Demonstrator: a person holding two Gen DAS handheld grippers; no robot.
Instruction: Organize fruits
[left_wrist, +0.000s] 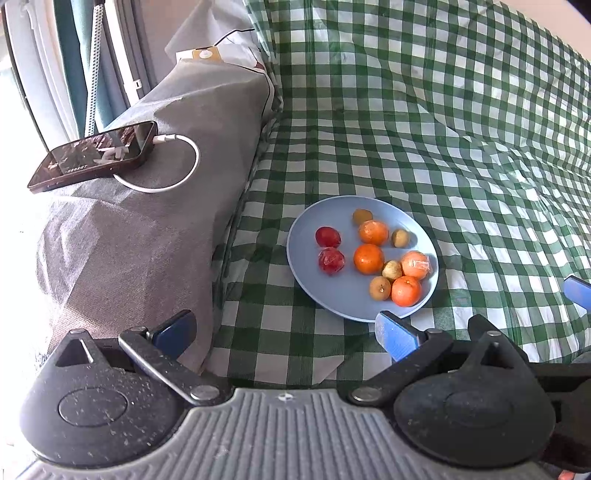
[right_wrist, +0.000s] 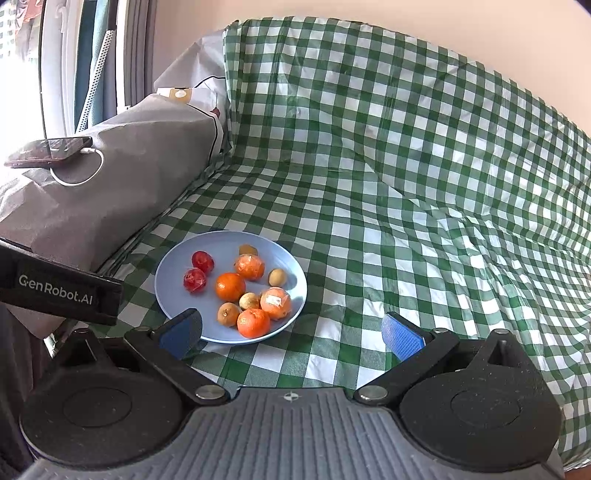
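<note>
A light blue plate (left_wrist: 306, 266) (right_wrist: 177, 291) lies on a green checked cloth. It holds several oranges (left_wrist: 368, 258) (right_wrist: 230, 286), two red fruits (left_wrist: 331, 260) (right_wrist: 194, 280) and several small brown fruits (left_wrist: 380, 288) (right_wrist: 228, 314). Some fruits are wrapped in clear film. My left gripper (left_wrist: 284, 332) is open and empty, just in front of the plate and to its left. My right gripper (right_wrist: 291, 332) is open and empty, at the plate's near edge, with the left finger (right_wrist: 181, 332) over the rim. A blue tip of the right gripper shows at the edge of the left wrist view (left_wrist: 578, 291).
A grey covered cushion (left_wrist: 147, 221) (right_wrist: 110, 177) rises left of the plate, with a phone (left_wrist: 92, 155) (right_wrist: 48, 151) and white cable on top. The checked cloth (left_wrist: 461, 147) (right_wrist: 424, 184) covers the surface and the raised back behind. A window is at far left.
</note>
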